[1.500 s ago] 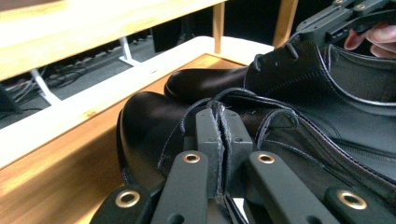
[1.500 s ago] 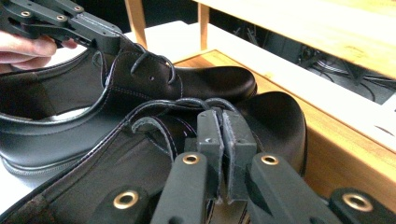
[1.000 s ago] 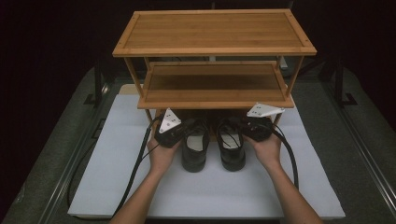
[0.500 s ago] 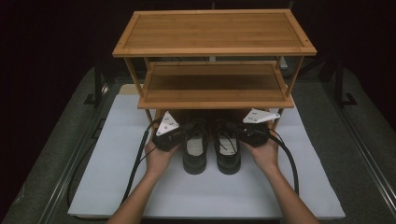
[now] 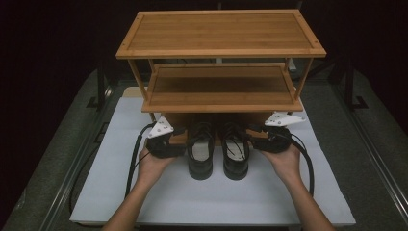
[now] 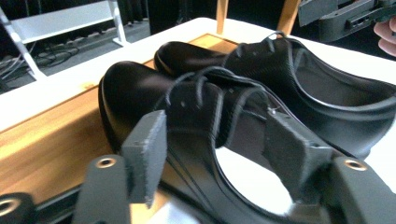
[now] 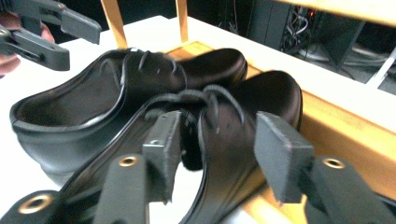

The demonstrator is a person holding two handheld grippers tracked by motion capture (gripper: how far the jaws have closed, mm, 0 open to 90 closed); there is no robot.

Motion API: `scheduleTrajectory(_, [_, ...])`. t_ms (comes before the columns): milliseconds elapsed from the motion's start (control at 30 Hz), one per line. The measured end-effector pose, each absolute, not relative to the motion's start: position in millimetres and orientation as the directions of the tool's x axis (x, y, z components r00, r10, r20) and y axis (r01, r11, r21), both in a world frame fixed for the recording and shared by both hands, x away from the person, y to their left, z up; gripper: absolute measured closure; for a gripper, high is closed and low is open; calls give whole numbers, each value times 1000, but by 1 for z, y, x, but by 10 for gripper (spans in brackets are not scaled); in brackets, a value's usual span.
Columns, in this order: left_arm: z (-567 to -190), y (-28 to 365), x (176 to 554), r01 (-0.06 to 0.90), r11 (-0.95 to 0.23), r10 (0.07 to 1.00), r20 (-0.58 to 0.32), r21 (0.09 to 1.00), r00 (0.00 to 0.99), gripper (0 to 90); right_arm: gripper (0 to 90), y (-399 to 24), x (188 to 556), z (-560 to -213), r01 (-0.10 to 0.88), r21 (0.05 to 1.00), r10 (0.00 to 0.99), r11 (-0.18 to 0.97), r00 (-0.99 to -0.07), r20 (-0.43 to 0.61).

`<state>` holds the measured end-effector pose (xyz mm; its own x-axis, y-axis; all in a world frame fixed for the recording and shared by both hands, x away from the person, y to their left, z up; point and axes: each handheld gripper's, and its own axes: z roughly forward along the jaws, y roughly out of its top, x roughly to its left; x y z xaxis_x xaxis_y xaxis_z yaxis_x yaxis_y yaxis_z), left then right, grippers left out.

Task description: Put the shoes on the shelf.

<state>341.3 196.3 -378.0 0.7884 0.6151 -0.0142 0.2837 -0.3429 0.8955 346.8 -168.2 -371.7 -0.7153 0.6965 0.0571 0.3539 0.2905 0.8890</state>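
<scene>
A white tabletop carries a bamboo shoe rack with two slatted shelves raised above a low bottom board, which lies flat on the white surface. Two black lace-up shoes stand side by side, the left shoe just beside the right shoe, toes on the bottom board under the lower shelf and heels out toward the person over the white surface. Black cables trail across the tabletop on both sides
</scene>
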Motion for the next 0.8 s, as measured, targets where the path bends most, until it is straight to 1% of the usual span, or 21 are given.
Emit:
scheduleTrajectory(100, [-379, 203, 333, 297, -348, 605, -29, 889, 796, 296, 465, -178, 335, -371, 354, 896, 701, 269, -710, 70])
scheduleTrajectory(200, [-381, 209, 324, 301, -357, 597, -32, 884, 802, 272, 421, -188, 325, -372, 380, 883, 703, 275, -706, 85])
scheduleTrajectory(233, [-384, 210, 320, 301, -365, 592, -29, 881, 805, 270, 413, -190, 322, -374, 384, 879, 706, 282, -704, 81])
scheduleTrajectory(367, [-394, 213, 310, 311, -391, 591, -22, 866, 806, 216, 359, -197, 307, -381, 404, 859, 704, 314, -706, 75])
scheduleTrajectory(433, [-399, 214, 306, 318, -404, 589, -22, 857, 808, 184, 345, -198, 301, -385, 400, 856, 705, 326, -706, 61])
scheduleTrajectory(533, [-410, 211, 302, 325, -432, 577, -19, 841, 816, 152, 306, -200, 296, -394, 429, 833, 699, 349, -711, 73])
scheduleTrajectory(633, [-418, 206, 301, 341, -451, 567, -31, 825, 823, 134, 279, -200, 292, -407, 441, 823, 692, 357, -717, 84])
scheduleTrajectory(733, [-426, 200, 300, 344, -473, 563, -22, 811, 826, 125, 242, -197, 291, -418, 462, 801, 683, 380, -725, 93])
scheduleTrajectory(800, [-431, 197, 300, 345, -496, 557, -13, 797, 830, 125, 236, -195, 289, -422, 460, 800, 671, 386, -735, 99])
